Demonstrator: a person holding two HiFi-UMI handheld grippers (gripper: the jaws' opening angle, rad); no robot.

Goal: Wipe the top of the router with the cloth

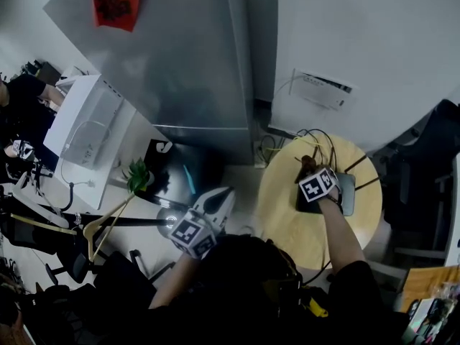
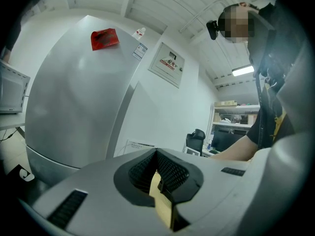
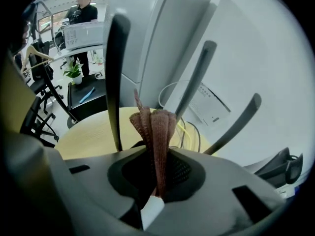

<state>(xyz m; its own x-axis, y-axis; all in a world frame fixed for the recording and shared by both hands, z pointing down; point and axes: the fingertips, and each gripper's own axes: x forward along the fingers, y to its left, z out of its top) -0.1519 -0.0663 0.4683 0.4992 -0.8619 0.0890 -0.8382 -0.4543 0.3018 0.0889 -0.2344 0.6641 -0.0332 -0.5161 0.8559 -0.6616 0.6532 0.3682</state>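
Well, cloth (image 3: 156, 132) looks soft, light & limp, bunched in right gripper (image 3: 158, 173) closed fingers by router (image 3: 116, 82) on tabletop (image 1: 287, 218), antennas prob. flimsy; left gripper (image 2: 158, 181) fingers closed, empty.

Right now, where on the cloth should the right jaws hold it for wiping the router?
Where they do now: the right gripper pinches the cloth by its gathered folds, so a bunched end juts past the jaws. Come from above, between the upright antennas, so that end, not the jaws, probably meets the top to be wiped.
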